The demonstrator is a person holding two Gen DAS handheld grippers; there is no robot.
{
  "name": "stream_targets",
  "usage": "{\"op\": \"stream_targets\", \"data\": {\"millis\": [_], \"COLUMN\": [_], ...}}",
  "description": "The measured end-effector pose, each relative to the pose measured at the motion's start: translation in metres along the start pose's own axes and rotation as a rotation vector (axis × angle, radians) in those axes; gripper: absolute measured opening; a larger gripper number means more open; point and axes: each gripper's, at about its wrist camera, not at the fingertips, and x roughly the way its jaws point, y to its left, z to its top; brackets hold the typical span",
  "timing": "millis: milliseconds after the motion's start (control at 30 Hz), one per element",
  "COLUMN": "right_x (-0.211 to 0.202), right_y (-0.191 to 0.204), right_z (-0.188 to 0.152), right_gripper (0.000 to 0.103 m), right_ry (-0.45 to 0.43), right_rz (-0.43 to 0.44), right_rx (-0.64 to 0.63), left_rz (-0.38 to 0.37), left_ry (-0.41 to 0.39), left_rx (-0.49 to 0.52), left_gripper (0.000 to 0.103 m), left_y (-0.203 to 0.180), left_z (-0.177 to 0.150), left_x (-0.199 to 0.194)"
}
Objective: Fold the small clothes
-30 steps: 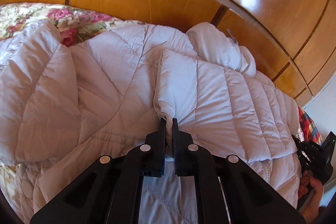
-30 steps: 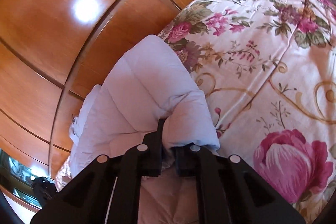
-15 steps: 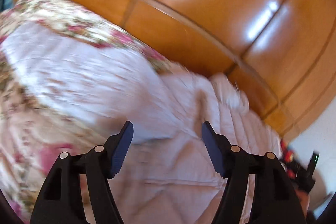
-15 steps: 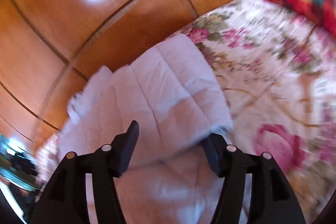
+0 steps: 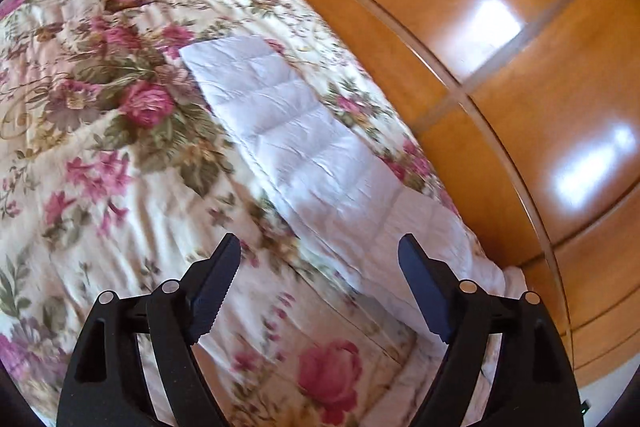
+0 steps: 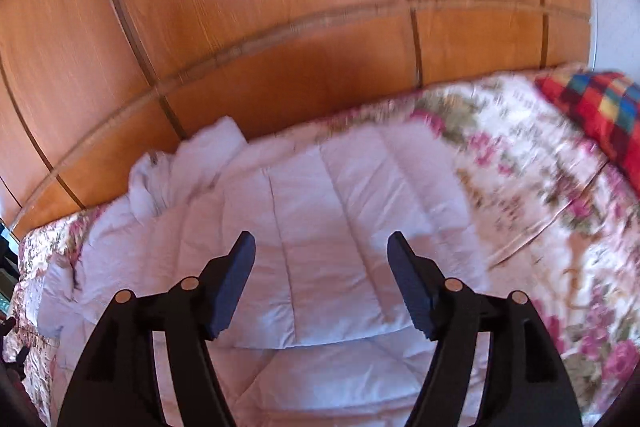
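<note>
**Both grippers open above a quilted jacket on a floral bed**

From the left wrist view, the floral bedspread [image 5: 120,155] fills the left and centre of the frame, and its broad flowered surface there lies bare. The left gripper [image 5: 320,259] hangs over it with its jaws wide and still opening, nothing between the pads. A long quilted sleeve [image 5: 288,131] of the pale lilac jacket [image 5: 420,239] runs diagonally across the bedspread, from a squared cuff end far from the gripper toward the jacket's body at the right. Beyond the sleeve, only a narrow strip of bedspread separates it from the wooden wardrobe doors [image 5: 500,87], whose glossy panels close off the bed's far edge.

In the right wrist view the same doors [image 6: 280,27] stand behind the bed. The jacket [image 6: 340,227] lies flat against that far edge, a folded panel with stitched channels on top and a rumpled collar or hood [image 6: 188,163] bunched at its left end. The right gripper [image 6: 320,263] hovers over the folded panel, jaws wide and opening, gripping nothing. To the right the bedspread [image 6: 540,207] is bare up to a red checked cloth [image 6: 600,111] at the edge of the frame. This view is blurred.
</note>
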Motion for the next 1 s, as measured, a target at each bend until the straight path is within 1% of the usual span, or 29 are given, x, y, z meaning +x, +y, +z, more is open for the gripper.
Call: {"op": "stream_targets", "data": {"millis": [67,167,200,267,333,367,433,533,667,733,767,833,867,900,933,967,1000], "right_x": [0.013,0.018,0.018,0.019,0.020,0.021,0.020,0.022,0.023,0.023,0.024,0.023,0.023,0.023,0.023,0.024,0.023], "right_y": [-0.004,-0.007,-0.007,-0.008,-0.008,-0.008,-0.008,-0.010,-0.011,-0.010,-0.011,-0.010,-0.009,-0.009,-0.009,-0.009,-0.009], "right_z": [-0.007,-0.016,-0.017,-0.018,-0.019,-0.019,-0.019,-0.017,-0.017,-0.017,-0.017,-0.018,-0.018,-0.018,-0.018,-0.018,-0.018], "right_gripper": [0.069,0.070,0.072,0.075,0.077,0.077,0.078,0.078,0.079,0.079,0.079,0.079,0.079,0.079,0.079,0.079,0.079], "right_ry": [0.039,0.028,0.023,0.020,0.025,0.027,0.022,0.020,0.018,0.014,0.012,0.012,0.011,0.011,0.012,0.012,0.011], "right_rz": [-0.012,-0.010,-0.005,0.007,0.014,0.015,0.020,0.037,0.041,0.044,0.047,0.047,0.047,0.046,0.046,0.045,0.044], "right_rx": [0.011,0.009,0.008,0.006,0.005,0.006,0.005,0.020,0.022,0.026,0.028,0.030,0.029,0.029,0.029,0.028,0.028], "left_rz": [0.041,0.079,0.085,0.076,0.043,0.030,0.050,0.063,0.073,0.062,0.061,0.081,0.076,0.074,0.098,0.114,0.119], "left_ry": [0.009,0.018,0.025,0.057,0.053,0.040,0.042,0.025,-0.010,-0.019,-0.010,-0.020,-0.020,-0.013,-0.002,0.001,0.002], "left_rx": [-0.012,-0.079,-0.104,-0.171,-0.220,-0.220,-0.185,-0.177,-0.226,-0.251,-0.260,-0.269,-0.267,-0.262,-0.259,-0.265,-0.267], "left_gripper": [0.080,0.080,0.080,0.080,0.080,0.080,0.080,0.080,0.080,0.077,0.076,0.068,0.066,0.051,0.039,0.034,0.027], "left_y": [0.008,0.025,0.030,0.044,0.052,0.053,0.050,0.048,0.058,0.063,0.066,0.067,0.067,0.067,0.068,0.070,0.072], "left_z": [0.006,0.014,0.016,0.022,0.026,0.028,0.034,0.043,0.063,0.072,0.076,0.082,0.085,0.087,0.089,0.089,0.090], "left_x": [0.007,0.016,0.021,0.032,0.034,0.036,0.042,0.049,0.064,0.072,0.077,0.083,0.086,0.089,0.093,0.095,0.096]}}
